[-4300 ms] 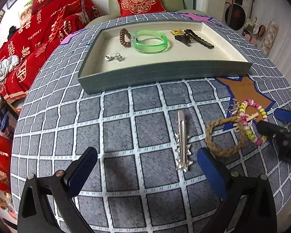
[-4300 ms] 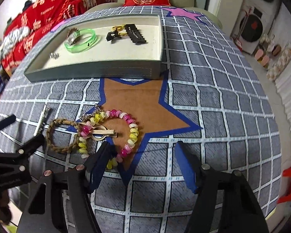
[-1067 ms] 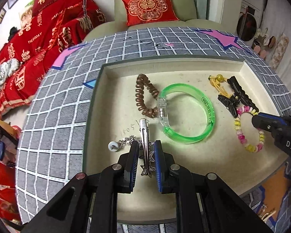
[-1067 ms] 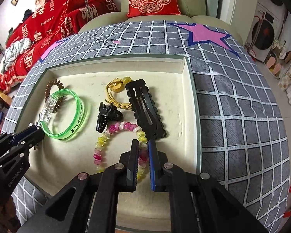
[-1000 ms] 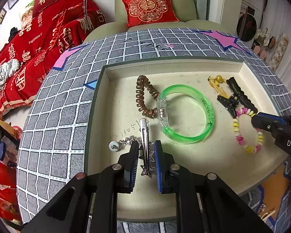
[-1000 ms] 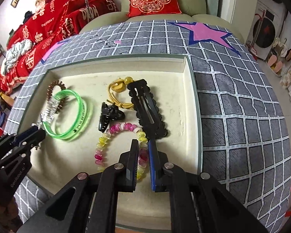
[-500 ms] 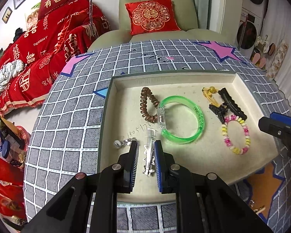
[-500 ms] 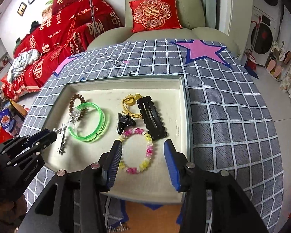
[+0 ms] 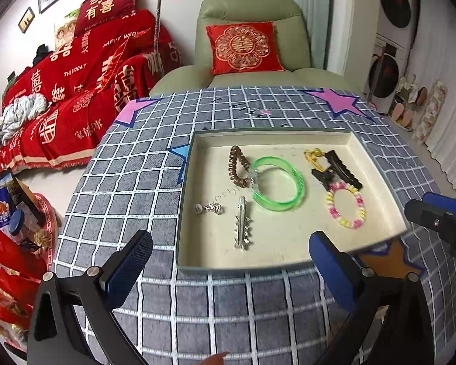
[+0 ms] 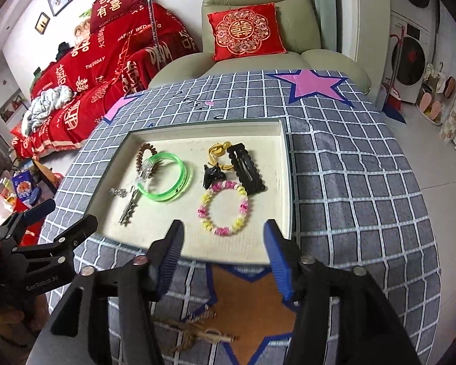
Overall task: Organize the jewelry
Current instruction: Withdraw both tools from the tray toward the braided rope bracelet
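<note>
The left gripper (image 9: 230, 261) hung over bare checked cloth (image 9: 124, 182) short of the tray's (image 9: 185, 182) near rim, its jaws opening wide with nothing between them. Inside the tray, left to right, lay a small silver charm (image 9: 209, 208), a silver hair clip (image 9: 242, 223) near the front wall, a green bangle (image 9: 278, 184) touching a brown coil tie (image 9: 235, 167), black clips (image 9: 337, 172) and a pink-yellow bead bracelet (image 9: 346, 205). The right gripper (image 10: 223, 258) stood over the near rim, jaws also opening, empty; a braided cord (image 10: 185, 333) lay below it.

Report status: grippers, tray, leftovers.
Left gripper and right gripper empty, jaws opening. Silver clip, bead bracelet in tray. Braided ring outside.
</note>
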The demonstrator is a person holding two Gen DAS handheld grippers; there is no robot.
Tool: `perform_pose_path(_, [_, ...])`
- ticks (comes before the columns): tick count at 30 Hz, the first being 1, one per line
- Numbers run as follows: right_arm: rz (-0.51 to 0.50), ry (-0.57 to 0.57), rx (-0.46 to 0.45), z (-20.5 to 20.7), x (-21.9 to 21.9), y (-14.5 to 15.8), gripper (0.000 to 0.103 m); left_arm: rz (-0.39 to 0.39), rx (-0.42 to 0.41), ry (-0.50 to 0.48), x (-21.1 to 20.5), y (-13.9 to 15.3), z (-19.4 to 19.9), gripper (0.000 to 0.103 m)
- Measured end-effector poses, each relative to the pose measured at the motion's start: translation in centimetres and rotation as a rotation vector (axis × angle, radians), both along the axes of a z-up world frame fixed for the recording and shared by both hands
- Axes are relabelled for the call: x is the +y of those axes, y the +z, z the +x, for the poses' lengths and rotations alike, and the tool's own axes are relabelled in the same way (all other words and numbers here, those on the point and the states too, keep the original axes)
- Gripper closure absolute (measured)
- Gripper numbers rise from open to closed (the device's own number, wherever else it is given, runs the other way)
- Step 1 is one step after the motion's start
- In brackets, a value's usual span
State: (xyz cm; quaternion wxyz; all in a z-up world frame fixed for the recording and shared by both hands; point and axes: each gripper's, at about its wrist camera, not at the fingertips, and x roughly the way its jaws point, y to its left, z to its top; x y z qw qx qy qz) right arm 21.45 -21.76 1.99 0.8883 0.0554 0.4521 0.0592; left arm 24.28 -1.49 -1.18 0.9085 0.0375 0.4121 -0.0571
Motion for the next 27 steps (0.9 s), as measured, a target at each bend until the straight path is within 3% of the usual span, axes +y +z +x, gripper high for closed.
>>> perform_pose_path(2, [0.008,0.001,-0.010,-0.9,-0.1,0.2,0.020,0.003,-0.008,-0.013,0.0,0.2,-1.0,0.000])
perform_pose_path(6, [0.031,0.001,-0.019,-2.7,-0.5,0.4,0.015,-0.004,0.000,-0.031,-0.2,0.0,-3.1,0.000])
perform_pose_path(20, [0.112,-0.016,-0.041,-8.6,-2.2,-0.7,0.013,-0.002,0.036,-0.058,-1.8,-1.6,-8.6,0.000])
perform_pose_path(27, [0.105,-0.025,-0.011,-10.6,-2.8,-1.7,0.013,-0.023,0.056,-0.058,-2.3,-2.1,-9.9,0.000])
